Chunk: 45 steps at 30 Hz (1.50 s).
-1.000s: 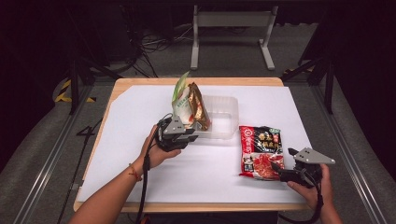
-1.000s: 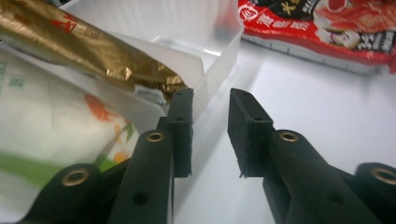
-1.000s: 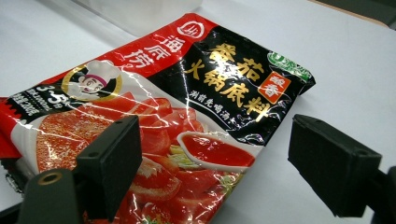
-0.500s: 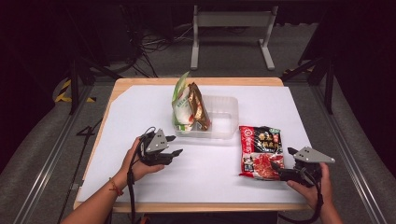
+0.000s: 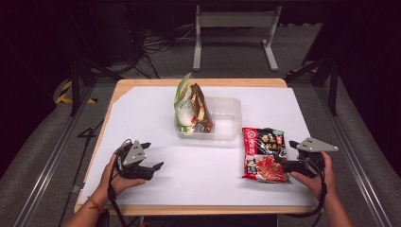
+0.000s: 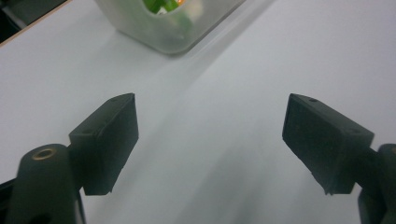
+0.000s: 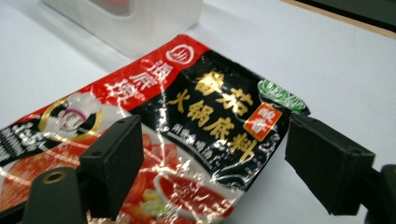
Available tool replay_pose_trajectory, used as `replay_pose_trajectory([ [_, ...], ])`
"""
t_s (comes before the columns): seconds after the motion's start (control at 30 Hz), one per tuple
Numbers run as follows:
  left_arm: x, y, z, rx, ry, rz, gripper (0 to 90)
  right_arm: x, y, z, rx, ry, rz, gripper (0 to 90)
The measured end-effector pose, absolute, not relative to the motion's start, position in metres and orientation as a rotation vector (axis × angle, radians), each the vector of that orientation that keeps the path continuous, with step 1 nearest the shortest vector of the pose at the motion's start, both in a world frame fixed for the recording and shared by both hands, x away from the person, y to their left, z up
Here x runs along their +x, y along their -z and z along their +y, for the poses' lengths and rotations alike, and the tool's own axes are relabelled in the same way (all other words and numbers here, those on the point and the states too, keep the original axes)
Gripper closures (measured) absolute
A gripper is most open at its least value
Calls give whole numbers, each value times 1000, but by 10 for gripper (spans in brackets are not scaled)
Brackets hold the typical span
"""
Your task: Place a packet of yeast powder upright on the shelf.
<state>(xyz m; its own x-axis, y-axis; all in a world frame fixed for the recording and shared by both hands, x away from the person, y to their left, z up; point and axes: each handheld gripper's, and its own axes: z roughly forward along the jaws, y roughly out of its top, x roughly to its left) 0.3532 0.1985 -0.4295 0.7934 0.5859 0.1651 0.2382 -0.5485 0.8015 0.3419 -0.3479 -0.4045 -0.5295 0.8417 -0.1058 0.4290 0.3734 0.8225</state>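
A clear plastic container [image 5: 231, 118] stands mid-table with a green-and-white packet [image 5: 184, 106] and a brown packet [image 5: 201, 109] upright in its left end. A red-and-black soup-base packet [image 5: 264, 153] lies flat to its right. My left gripper [image 5: 153, 155] is low over bare table at the front left. Its jaws have just been opening and nothing is between them [image 6: 210, 135]. My right gripper [image 5: 288, 154] is at the red packet's right edge and stands open. The packet [image 7: 196, 112] lies under and between the jaws, and the pads do not press on it.
The white table sheet [image 5: 142, 109] covers a wooden top, whose front edge [image 5: 198, 209] is close to both hands. The container's corner [image 6: 173, 28] lies ahead of the left gripper, and its wall [image 7: 140, 23] shows beyond the red packet. Dark floor, rails and cables surround the table.
The left gripper has left the packets in the container and drawn back to the front left of the table, its jaws now spread. The right gripper has hardly shifted.
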Motion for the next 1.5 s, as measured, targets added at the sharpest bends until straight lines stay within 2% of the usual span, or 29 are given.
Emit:
replay_pose_trajectory([
  [0.23,345,433,222,2125,-546,658,153,359,399,-351,1120,-1071,2173,190],
  [0.53,348,433,218,2130,-534,647,148,396,397,-365,1183,-1062,2221,185],
  [0.7,347,435,216,2139,-533,641,148,421,408,-369,1274,-1012,2266,174],
  [0.87,347,435,215,2140,-517,633,146,437,414,-376,1374,-1130,2266,162],
  [1.17,347,435,208,2155,-505,605,148,450,432,-375,1479,-1132,2320,106],
  [1.33,347,435,206,2161,-500,600,146,454,435,-377,1511,-1232,2285,123],
  [1.5,347,435,206,2164,-497,600,146,456,436,-378,1519,-1267,2267,179],
])
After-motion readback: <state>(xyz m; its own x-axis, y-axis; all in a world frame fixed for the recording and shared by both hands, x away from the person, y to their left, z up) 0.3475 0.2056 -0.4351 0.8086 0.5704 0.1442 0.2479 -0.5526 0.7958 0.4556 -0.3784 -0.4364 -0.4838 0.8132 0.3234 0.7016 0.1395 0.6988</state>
